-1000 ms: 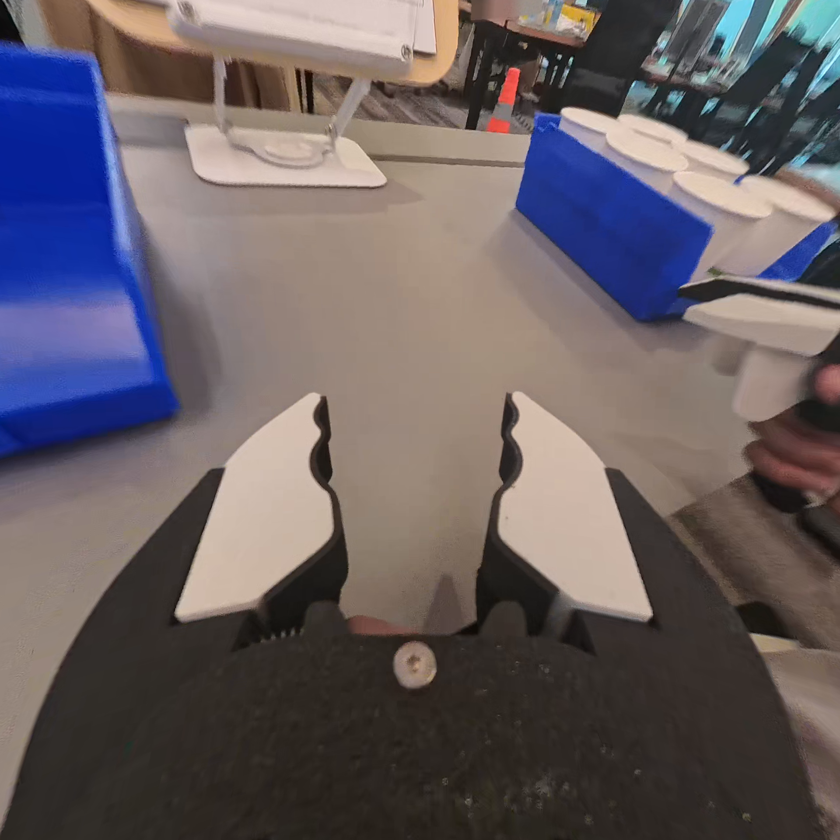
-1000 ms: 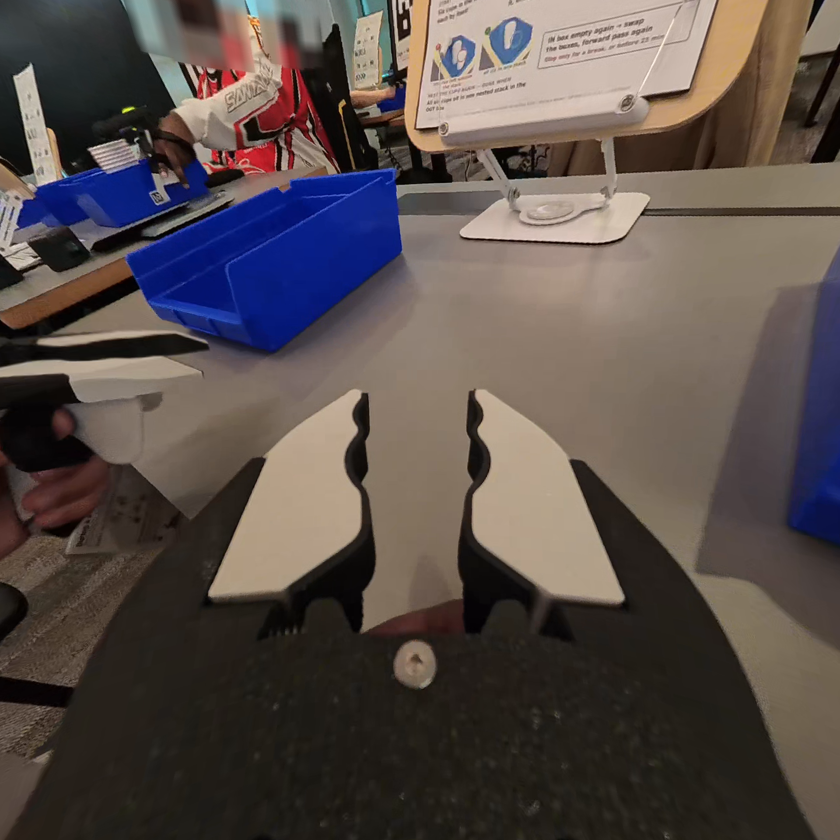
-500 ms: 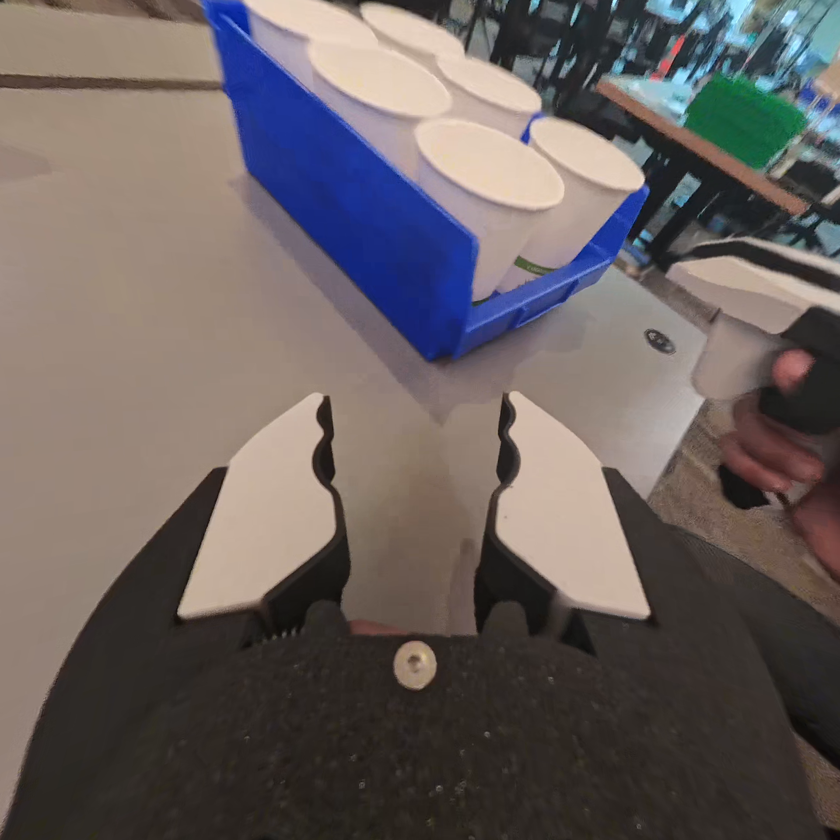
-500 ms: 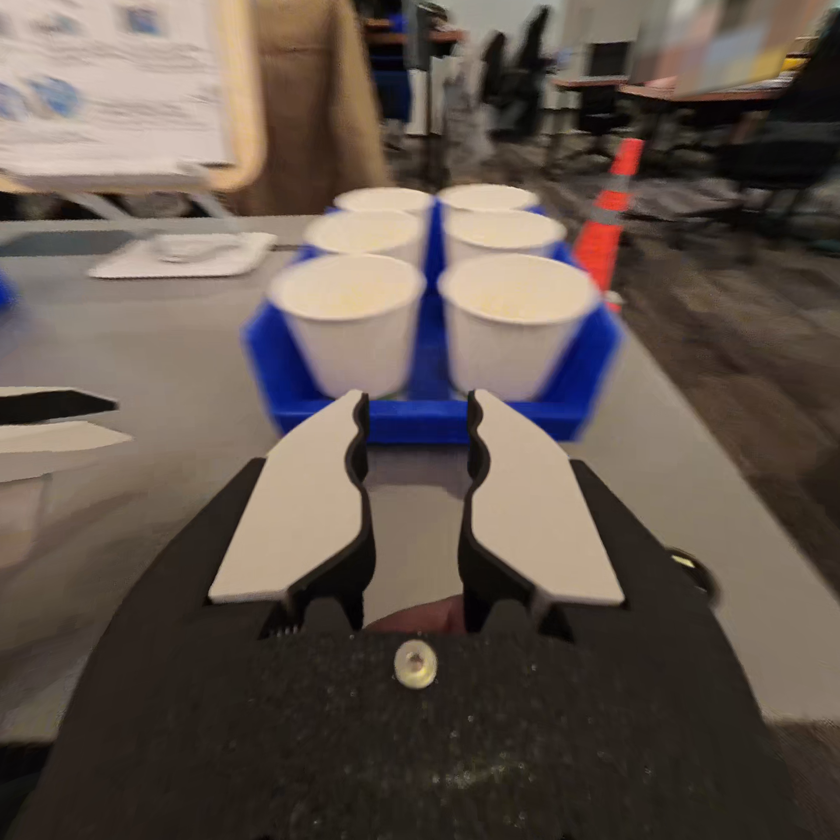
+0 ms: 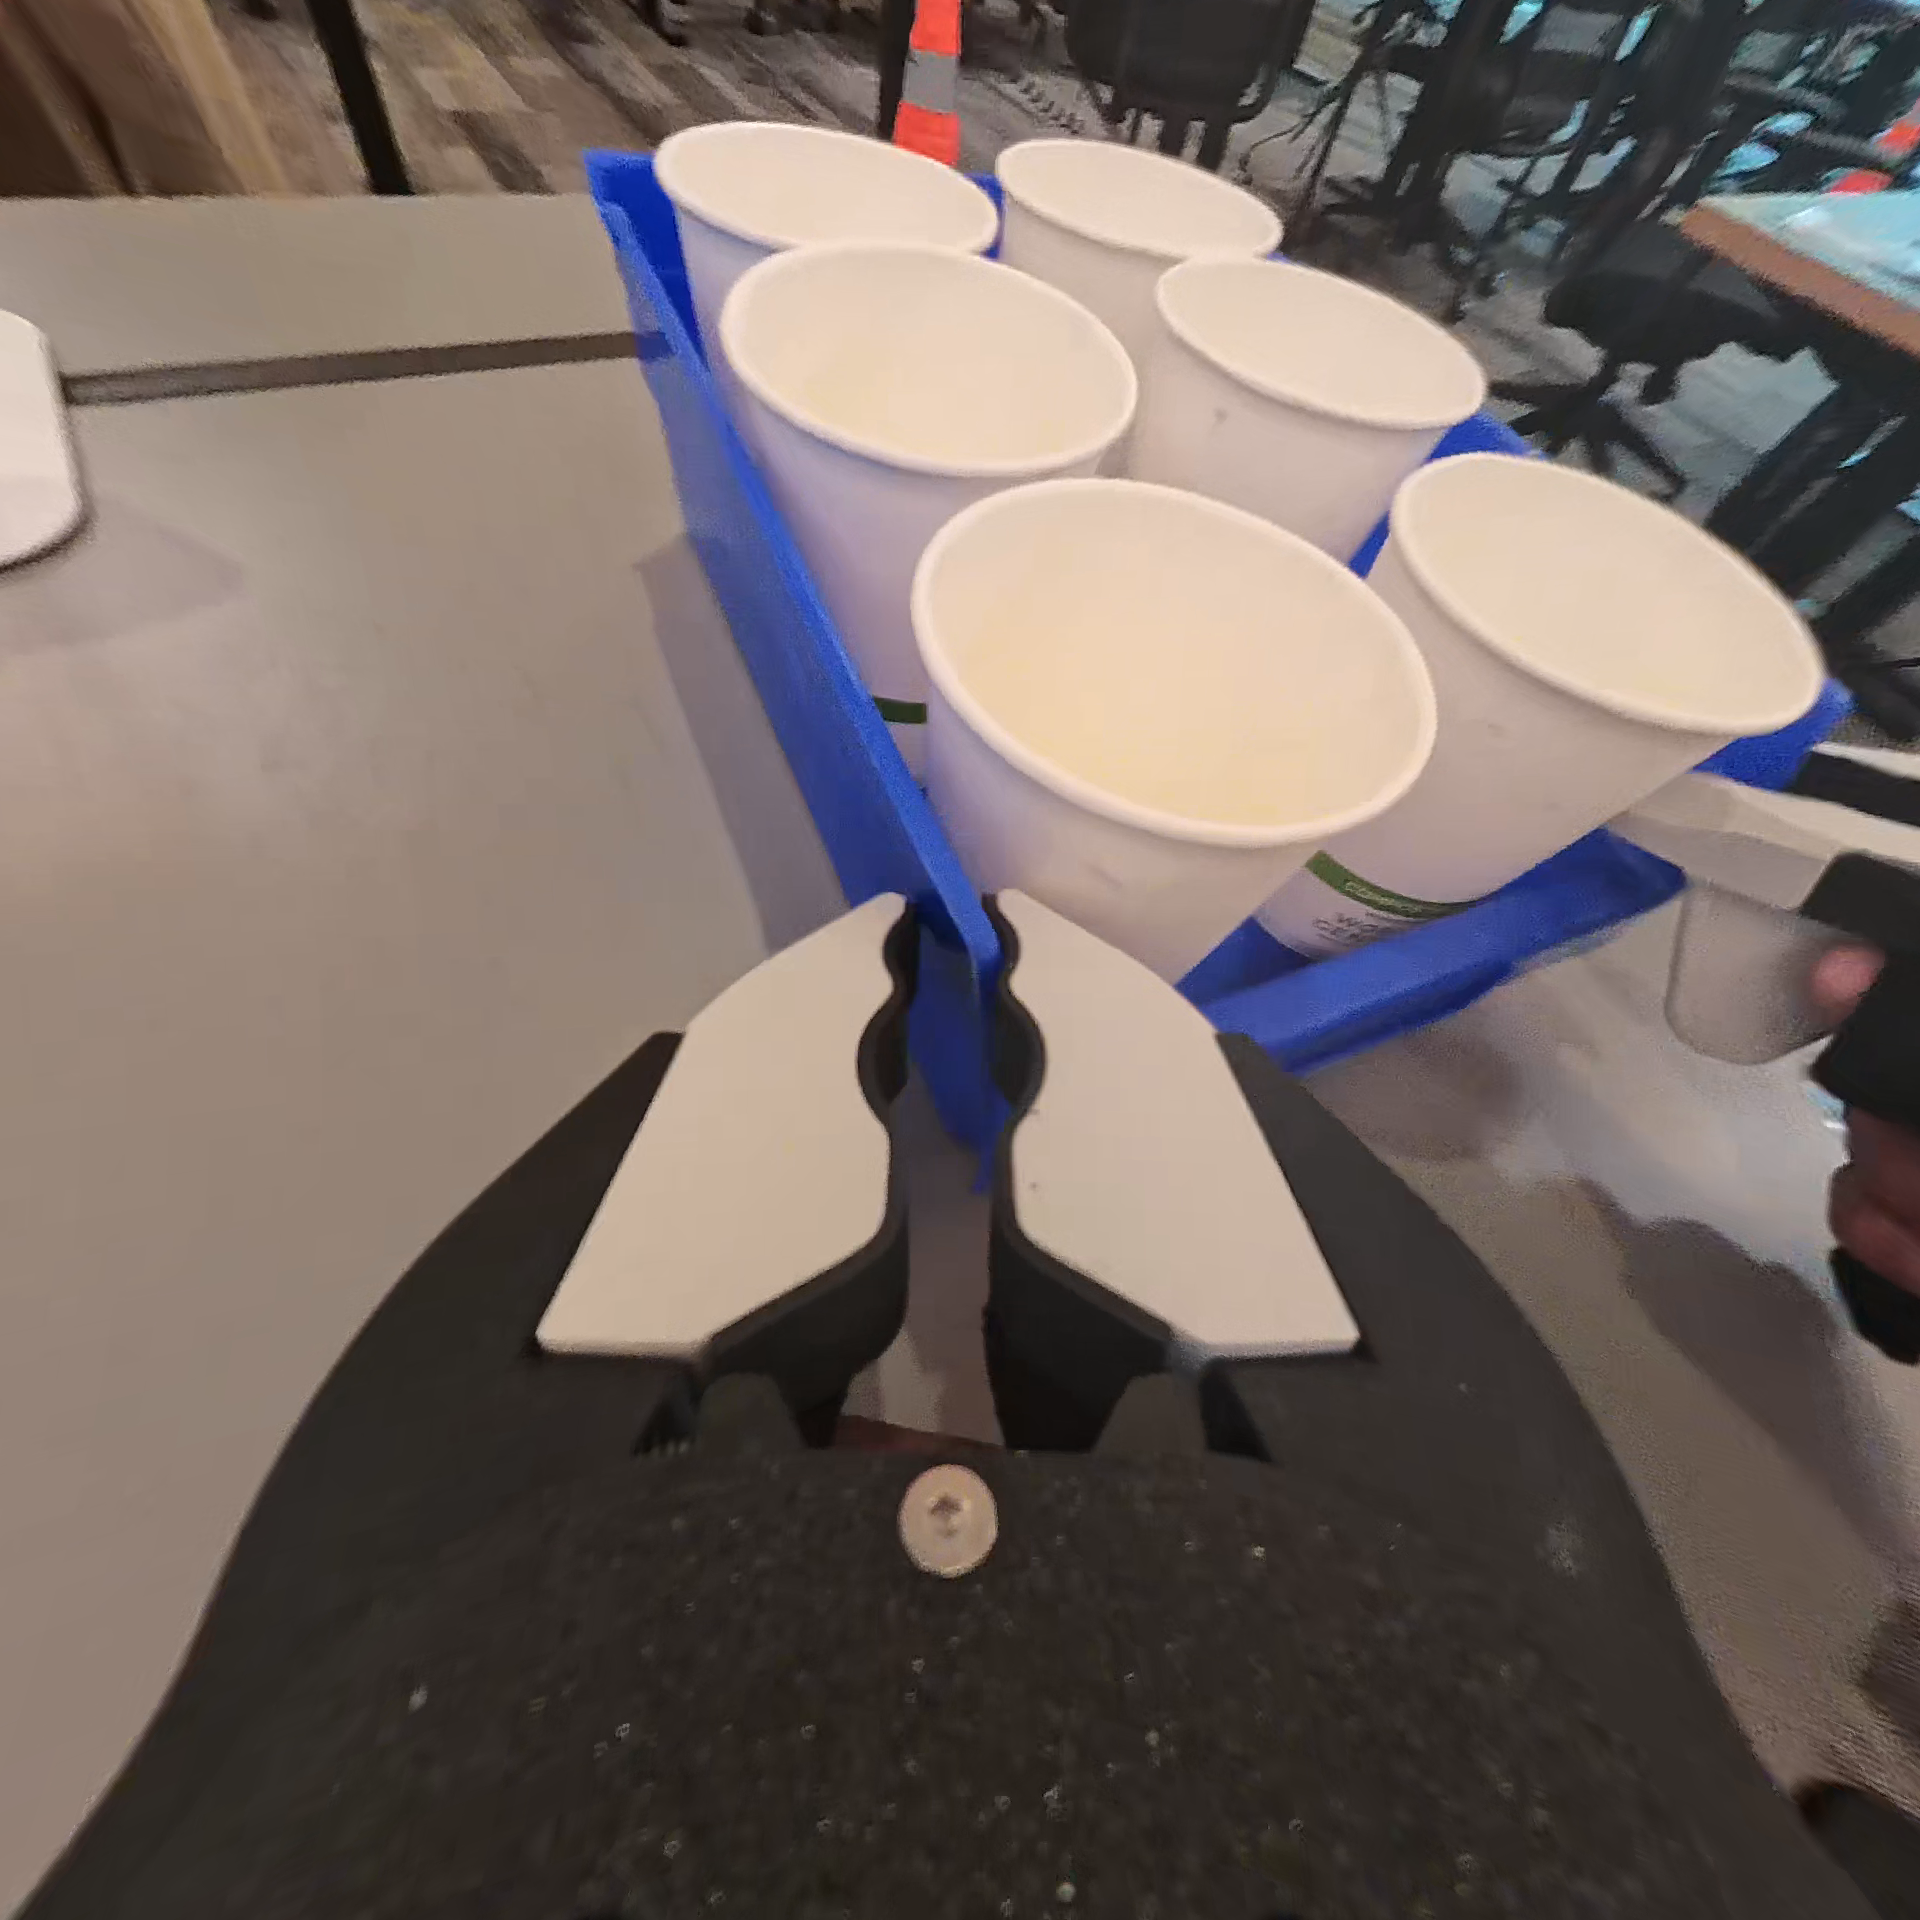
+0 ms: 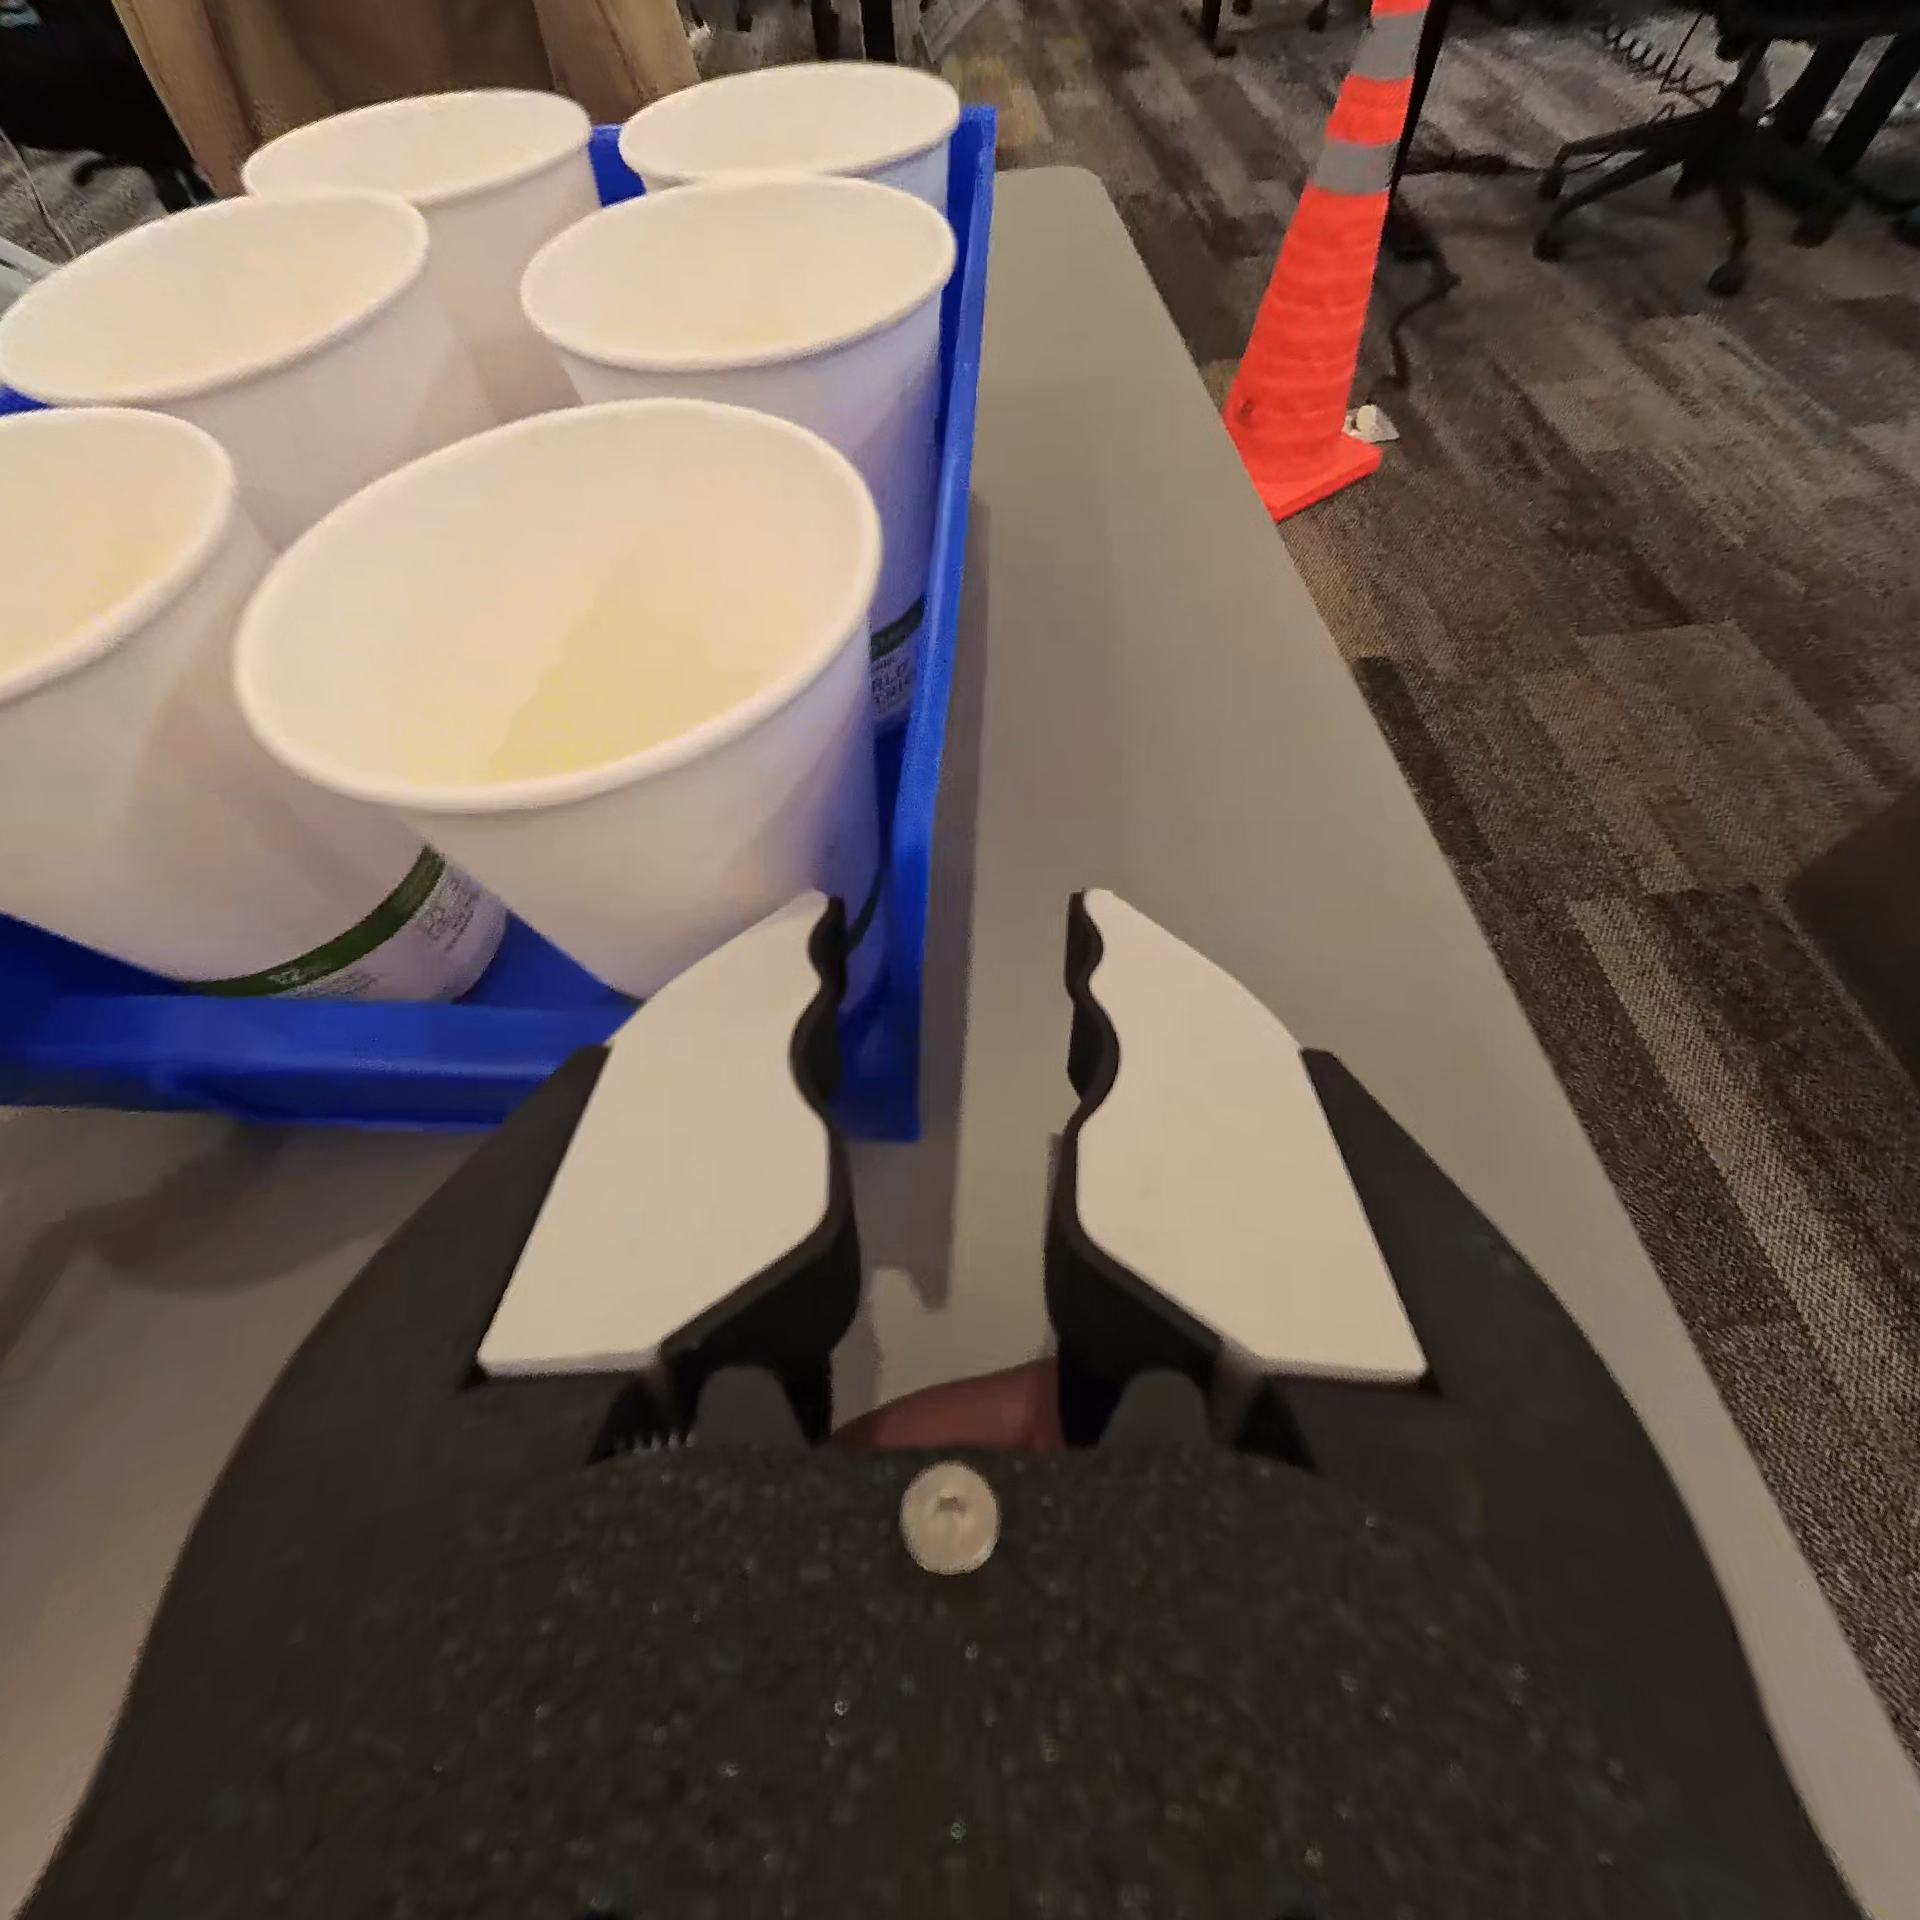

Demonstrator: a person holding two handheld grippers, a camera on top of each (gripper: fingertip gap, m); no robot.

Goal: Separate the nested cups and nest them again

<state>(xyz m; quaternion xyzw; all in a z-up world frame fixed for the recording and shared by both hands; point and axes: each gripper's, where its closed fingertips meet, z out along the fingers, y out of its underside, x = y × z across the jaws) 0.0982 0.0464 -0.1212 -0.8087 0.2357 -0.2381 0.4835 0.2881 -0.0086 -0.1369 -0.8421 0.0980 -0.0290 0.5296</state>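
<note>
While left tongs (image 5: pixel 951 935) are clamping the blue bin's (image 5: pixel 821 665) side wall, right tongs (image 6: pixel 948 925) are hanging open beside its other wall, likely needing to close there before the bin of cups (image 6: pixel 561 603) shifts.

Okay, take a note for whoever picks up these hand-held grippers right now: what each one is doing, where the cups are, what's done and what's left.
Left hand-held gripper: closed on the near end of the blue bin's left side wall, fingers on either side of it.
Right hand-held gripper: open, empty, at the bin's near right corner, straddling the right wall but not clamped.
Cups: six white paper cups stand upright and apart in the bin, in two rows of three, on the grey table.
Done: the cups appear already separated; none is gripped.
Left: nest them into one stack.
</note>
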